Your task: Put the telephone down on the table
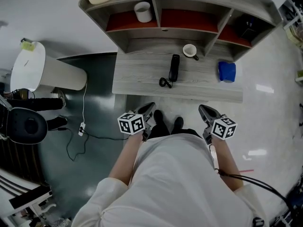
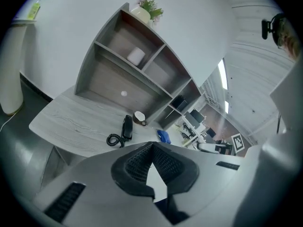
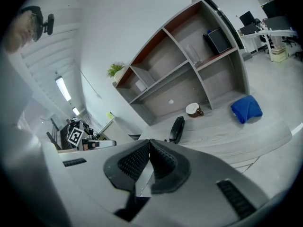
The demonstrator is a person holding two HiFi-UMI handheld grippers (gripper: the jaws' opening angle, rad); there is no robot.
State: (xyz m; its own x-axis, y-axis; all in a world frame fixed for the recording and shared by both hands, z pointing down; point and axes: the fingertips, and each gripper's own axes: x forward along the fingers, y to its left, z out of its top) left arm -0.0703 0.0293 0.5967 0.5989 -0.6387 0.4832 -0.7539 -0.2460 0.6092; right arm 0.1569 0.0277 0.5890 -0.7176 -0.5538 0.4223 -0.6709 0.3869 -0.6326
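The black telephone handset (image 1: pixel 174 68) lies flat on the grey wooden table (image 1: pixel 137 74), its coiled cord (image 1: pixel 165 82) curled at the near end. It also shows in the left gripper view as the handset (image 2: pixel 127 127) and in the right gripper view as the handset (image 3: pixel 177 129). My left gripper (image 1: pixel 150 107) and right gripper (image 1: pixel 202 109) hang short of the table's front edge, close to the person's body, well apart from the handset. Both are shut with nothing between the pads: left gripper (image 2: pixel 152 145), right gripper (image 3: pixel 149 142).
A brown-and-white cup (image 1: pixel 190 50) and a blue cloth (image 1: pixel 227 71) sit on the table right of the handset. A shelf unit behind holds a white cup (image 1: pixel 143 11) and a dark box (image 1: pixel 246 26). A white bin (image 1: pixel 42 72), a black chair (image 1: pixel 23 125) and a floor cable (image 1: pixel 81 126) are at the left.
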